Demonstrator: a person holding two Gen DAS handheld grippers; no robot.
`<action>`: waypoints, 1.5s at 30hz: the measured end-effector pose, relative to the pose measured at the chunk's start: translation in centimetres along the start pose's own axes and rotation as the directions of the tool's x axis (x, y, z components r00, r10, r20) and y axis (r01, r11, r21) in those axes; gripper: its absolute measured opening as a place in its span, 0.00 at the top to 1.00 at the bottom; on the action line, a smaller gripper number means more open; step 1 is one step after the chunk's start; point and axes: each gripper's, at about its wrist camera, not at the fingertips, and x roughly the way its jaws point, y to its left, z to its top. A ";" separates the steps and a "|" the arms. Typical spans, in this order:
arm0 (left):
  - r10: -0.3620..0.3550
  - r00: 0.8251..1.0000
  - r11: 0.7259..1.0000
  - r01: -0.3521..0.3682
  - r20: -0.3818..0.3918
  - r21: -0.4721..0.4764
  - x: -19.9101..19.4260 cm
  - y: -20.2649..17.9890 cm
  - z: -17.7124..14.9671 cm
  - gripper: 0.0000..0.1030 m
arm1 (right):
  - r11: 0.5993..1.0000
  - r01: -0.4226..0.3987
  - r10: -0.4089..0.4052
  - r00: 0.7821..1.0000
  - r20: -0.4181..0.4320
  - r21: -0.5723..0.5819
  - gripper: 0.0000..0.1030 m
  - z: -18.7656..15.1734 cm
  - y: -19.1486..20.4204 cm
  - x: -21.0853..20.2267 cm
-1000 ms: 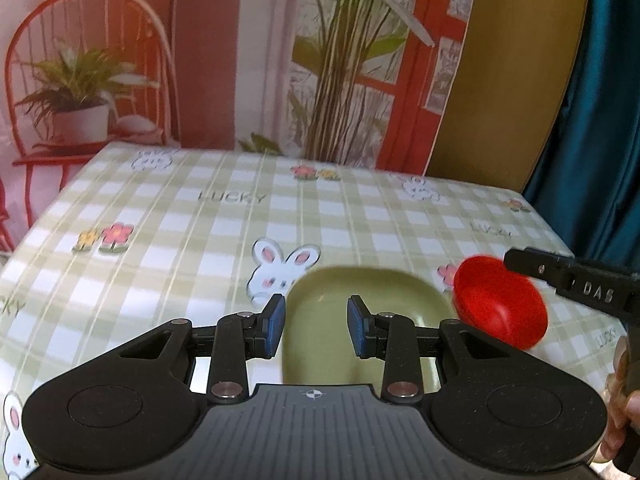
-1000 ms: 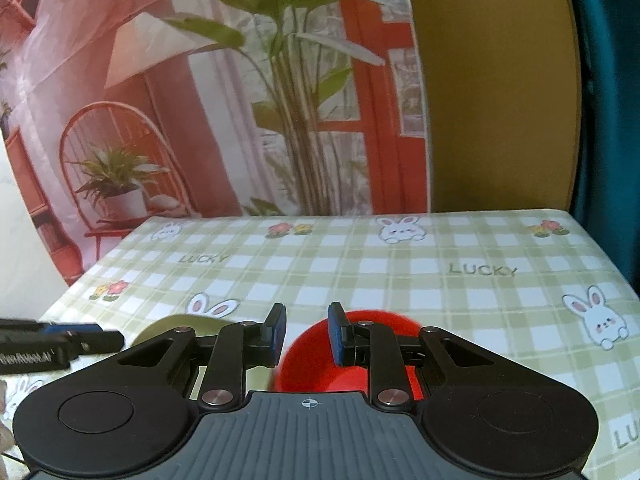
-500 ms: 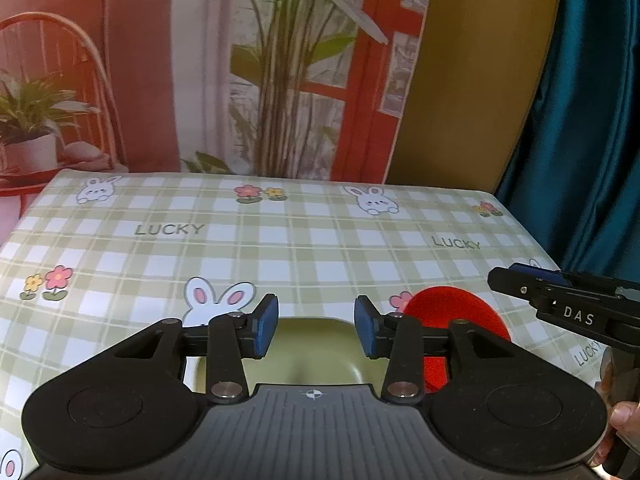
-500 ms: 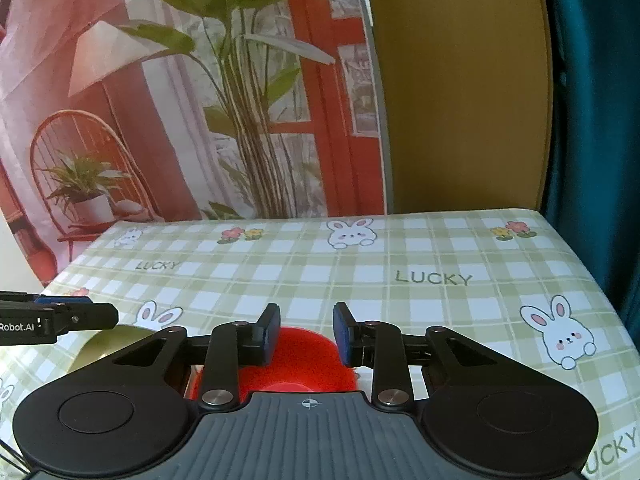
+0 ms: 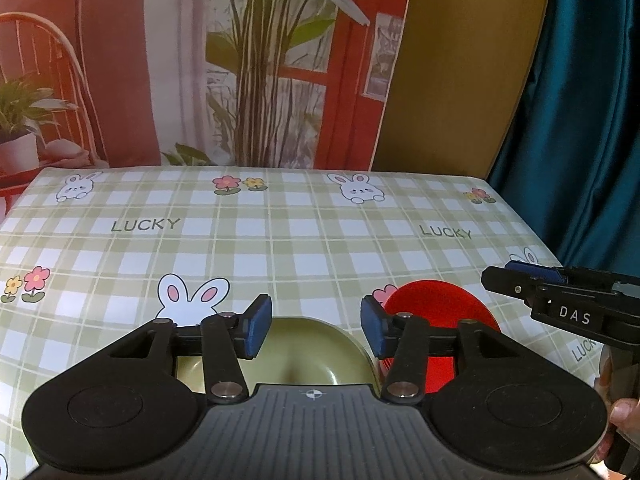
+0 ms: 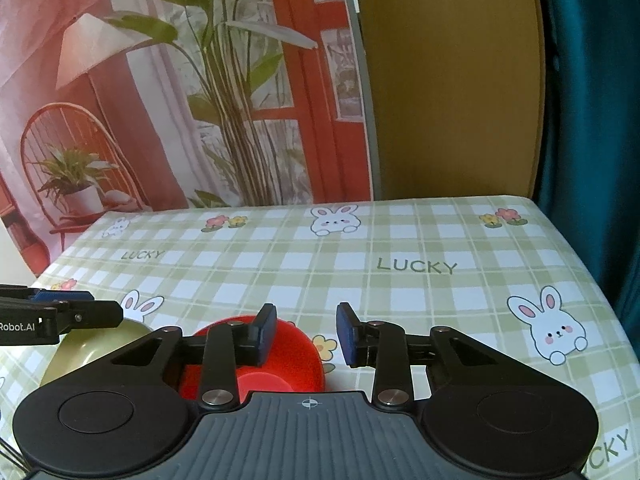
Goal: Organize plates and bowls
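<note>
An olive-green dish [image 5: 304, 354] lies on the checked tablecloth near the front edge, half hidden under my left gripper [image 5: 316, 330]. Its jaws are opening, and the blue pads [image 5: 258, 330] stand apart above the dish's far rim without touching it. Just right of it sits a red bowl [image 5: 436, 306]. In the right wrist view the red bowl [image 6: 296, 356] lies below my right gripper [image 6: 306, 334], whose jaws are also opening with nothing pressed between them. The green dish [image 6: 92, 346] shows at the left there, behind the left gripper's fingers [image 6: 60, 316].
The tablecloth [image 5: 280, 248] with rabbits and "LUCKY" print stretches to the far edge. A printed backdrop with plants and a chair hangs behind, and a teal curtain [image 5: 580, 120] stands at the right. A hand [image 5: 624, 412] holds the right gripper's fingers [image 5: 520, 284] beside the red bowl.
Both pairs of jaws have widened. Both grippers have drawn back toward the near table edge, so the green dish and red bowl sit lower in each view.
</note>
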 end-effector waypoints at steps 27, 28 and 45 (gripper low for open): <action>-0.077 0.992 0.993 0.085 -0.100 0.079 2.7 -3.0 -1.8 0.49 | 0.989 -0.036 0.054 0.991 -0.125 0.143 0.77 -4.2 -1.9 2.1; -0.081 0.991 0.993 0.089 -0.102 0.082 2.8 -3.2 -1.9 0.49 | 0.987 -0.042 0.061 0.990 -0.124 0.152 0.77 -4.4 -2.0 2.1; -0.127 0.987 0.988 0.134 -0.100 0.073 3.1 -3.7 -2.6 0.58 | 0.977 -0.071 0.092 0.991 -0.100 0.199 0.84 -5.0 -2.5 1.9</action>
